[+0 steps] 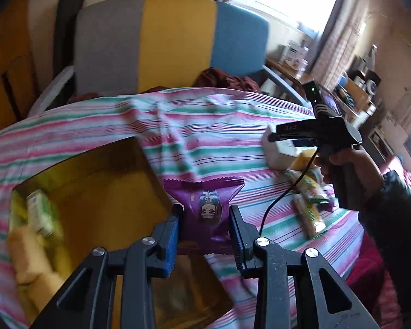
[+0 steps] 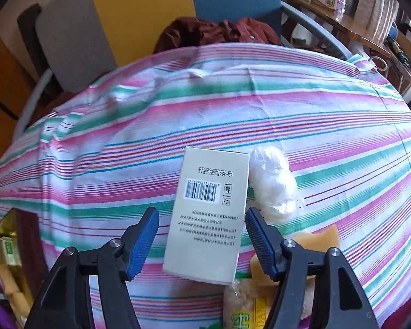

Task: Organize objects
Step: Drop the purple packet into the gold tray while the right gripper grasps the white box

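Observation:
My left gripper (image 1: 204, 215) is shut on a purple snack packet (image 1: 205, 208) and holds it above the right edge of an open yellow box (image 1: 101, 192) that holds green and yellow packets (image 1: 41, 213). My right gripper (image 2: 202, 219) is open, its fingers on either side of a white carton with a barcode (image 2: 208, 213) that lies on the striped cloth (image 2: 233, 115). The right gripper also shows in the left wrist view (image 1: 274, 137), over the white carton (image 1: 276, 153). A white plastic-wrapped lump (image 2: 274, 181) lies just right of the carton.
Several yellow and green snack packets (image 1: 309, 205) lie on the cloth at the right, and some show in the right wrist view (image 2: 249, 301). A grey, yellow and blue chair (image 1: 172, 41) with a dark red garment (image 2: 219, 31) stands behind the table. A cluttered shelf (image 1: 356, 90) is at the far right.

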